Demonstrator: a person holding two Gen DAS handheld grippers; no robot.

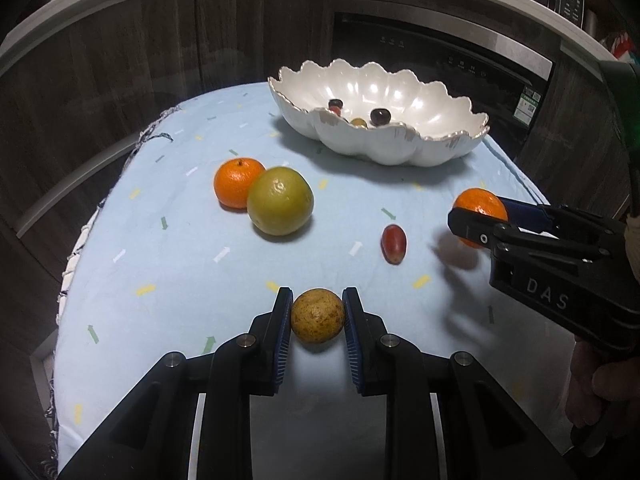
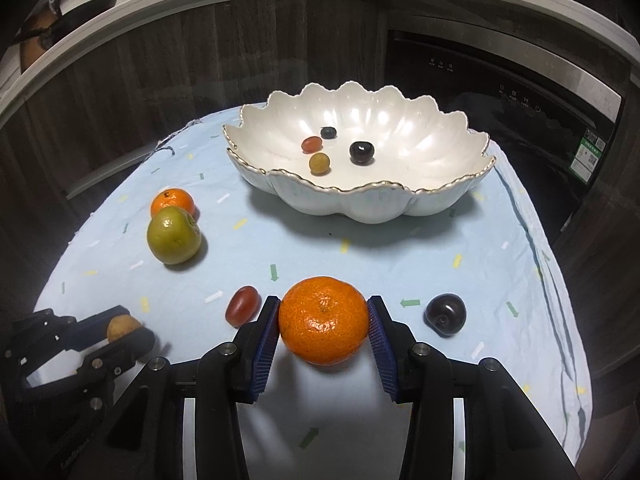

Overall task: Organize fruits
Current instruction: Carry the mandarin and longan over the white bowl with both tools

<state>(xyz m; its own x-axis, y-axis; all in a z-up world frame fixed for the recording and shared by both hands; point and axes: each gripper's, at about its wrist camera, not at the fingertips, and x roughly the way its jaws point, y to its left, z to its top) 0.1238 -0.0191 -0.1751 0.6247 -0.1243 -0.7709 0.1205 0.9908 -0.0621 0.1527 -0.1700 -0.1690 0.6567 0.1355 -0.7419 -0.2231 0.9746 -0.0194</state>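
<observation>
- Two hand-held grippers, each clamped on a fruit, above a table (image 1: 132, 320) covered with a pale blue patterned cloth.
- Left wrist view: the left hand-held gripper (image 1: 317, 312) has both blue pads pressed against a small speckled yellow-brown fruit (image 1: 317, 316) at the near middle.
- Left wrist view, right edge: the right hand-held gripper (image 1: 480, 216) grips a mandarin (image 1: 478, 204); part of a person's hand (image 1: 600, 392) shows at the near right.
- Left wrist view, middle: a second mandarin (image 1: 234, 186) touches a larger green citrus fruit (image 1: 280, 200) on the left; a red oblong grape (image 1: 394, 244) lies alone to the right of them.
- Left wrist view, far side: a white scalloped bowl (image 1: 400, 148) holds a few small fruits.
- Right wrist view: the right hand-held gripper (image 2: 324, 314) is closed on the mandarin (image 2: 324, 320), pads against its two sides.
- Right wrist view, near: the red grape (image 2: 242, 306) lies just left of the left finger; a dark plum (image 2: 445, 314) lies to the right, apart from it.
- Right wrist view, near left: the left hand-held gripper (image 2: 128, 330) carries the speckled fruit (image 2: 122, 326).
- Right wrist view, far: the bowl (image 2: 360, 204) contains a dark plum-like fruit (image 2: 361, 152), a small yellow fruit (image 2: 319, 163), a small red fruit (image 2: 311, 144) and a small dark berry (image 2: 328, 132).
</observation>
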